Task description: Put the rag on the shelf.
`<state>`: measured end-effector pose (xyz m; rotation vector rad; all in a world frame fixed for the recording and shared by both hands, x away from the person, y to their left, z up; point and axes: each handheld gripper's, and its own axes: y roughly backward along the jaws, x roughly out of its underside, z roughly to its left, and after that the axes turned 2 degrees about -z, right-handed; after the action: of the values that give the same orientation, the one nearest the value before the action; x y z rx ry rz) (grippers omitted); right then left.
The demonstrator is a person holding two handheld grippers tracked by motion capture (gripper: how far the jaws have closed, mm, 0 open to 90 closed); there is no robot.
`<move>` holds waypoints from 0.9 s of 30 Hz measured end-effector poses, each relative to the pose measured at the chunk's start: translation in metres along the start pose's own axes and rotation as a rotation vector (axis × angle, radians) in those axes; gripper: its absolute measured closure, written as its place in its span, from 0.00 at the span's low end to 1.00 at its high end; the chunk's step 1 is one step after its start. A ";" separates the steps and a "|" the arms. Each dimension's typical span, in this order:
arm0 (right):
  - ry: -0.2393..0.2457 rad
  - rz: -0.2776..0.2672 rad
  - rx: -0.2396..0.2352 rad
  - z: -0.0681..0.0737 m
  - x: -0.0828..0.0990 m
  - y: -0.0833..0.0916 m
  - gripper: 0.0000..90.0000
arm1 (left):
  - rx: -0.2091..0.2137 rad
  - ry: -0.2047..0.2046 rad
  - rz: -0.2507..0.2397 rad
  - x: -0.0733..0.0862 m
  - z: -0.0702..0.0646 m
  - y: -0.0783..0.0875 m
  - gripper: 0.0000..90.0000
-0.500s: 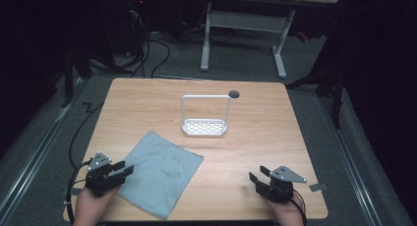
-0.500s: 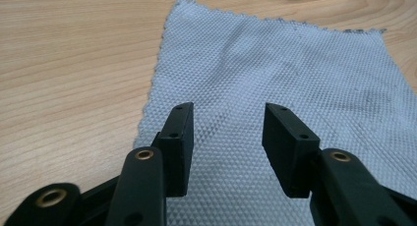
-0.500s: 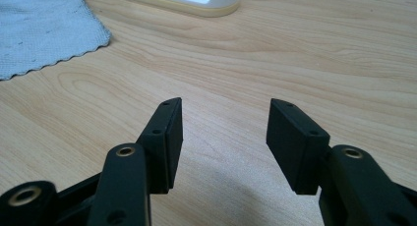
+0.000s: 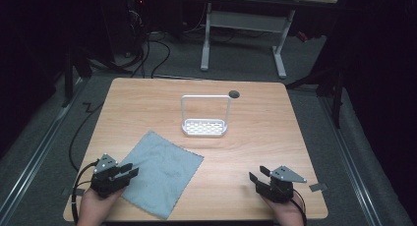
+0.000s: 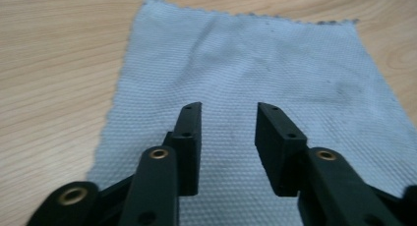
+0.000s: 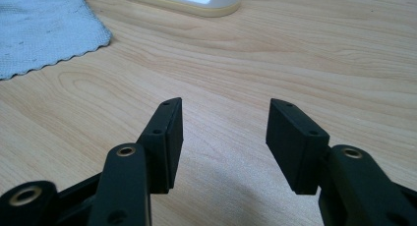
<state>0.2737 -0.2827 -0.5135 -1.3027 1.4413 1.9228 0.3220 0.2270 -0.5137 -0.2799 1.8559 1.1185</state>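
- The left tongs (image 4: 129, 172) are hovering over the lower left edge of the grey cloth (image 4: 162, 174), released, nothing between the jaws; the step in hand looks to be the approach for a first pinch of the cloth
- The cloth is lying flat in the lower left of the high view, on the counter (image 4: 275, 137); in the left gripper view it is spreading under both jaws (image 5: 255, 73)
- The right tongs (image 4: 256, 176) are waiting at the lower right, released and empty, above bare wood (image 6: 226, 137)
- The next move is calling for lowering onto a cloth edge and closing on it
- A white rack (image 4: 205, 116) is standing in the middle, well apart from the cloth; a dark hole (image 4: 234, 94) is sitting just beyond it; nothing is blocking the way
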 end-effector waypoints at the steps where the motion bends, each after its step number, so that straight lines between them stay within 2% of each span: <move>1: 0.003 0.000 -0.001 0.000 0.000 0.000 0.54 | 0.021 -0.008 0.015 0.000 -0.003 -0.001 0.77; 3: 0.004 0.003 -0.001 0.000 0.000 0.000 0.54 | 0.048 -0.038 0.050 0.000 -0.012 -0.006 0.89; 5: 0.001 0.002 -0.001 0.000 0.000 0.000 0.54 | 0.053 -0.084 0.093 0.000 -0.020 -0.011 0.99; 6: 0.001 0.002 0.000 0.001 0.000 0.000 0.54 | 0.056 -0.105 0.109 0.000 -0.025 -0.013 1.00; 11: 0.005 -0.001 -0.003 0.001 0.000 0.000 0.54 | 0.091 -0.160 0.179 0.002 -0.043 -0.025 1.00; 15: 0.009 -0.001 -0.004 0.002 0.000 0.000 0.56 | 0.120 -0.200 0.185 0.001 -0.058 -0.031 1.00; 19: 0.019 -0.002 -0.014 0.003 0.000 -0.001 0.59 | 0.176 -0.238 0.192 -0.001 -0.080 -0.040 1.00; 22: 0.025 -0.008 -0.020 0.005 -0.001 -0.002 0.61 | 0.238 -0.257 0.195 -0.003 -0.100 -0.050 1.00; 24: 0.047 -0.020 -0.032 0.008 -0.003 -0.002 0.63 | 0.259 -0.295 0.198 -0.005 -0.111 -0.055 1.00; 25: 0.052 -0.024 -0.039 0.011 -0.005 -0.002 0.64 | 0.262 -0.304 0.192 -0.007 -0.114 -0.055 1.00; 27: 0.073 -0.035 -0.062 0.019 -0.009 -0.004 0.66 | 0.261 -0.284 0.151 -0.009 -0.110 -0.050 0.96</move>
<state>0.2727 -0.2622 -0.5075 -1.4312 1.3933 1.9296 0.2914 0.1097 -0.5176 0.1642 1.7626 0.9463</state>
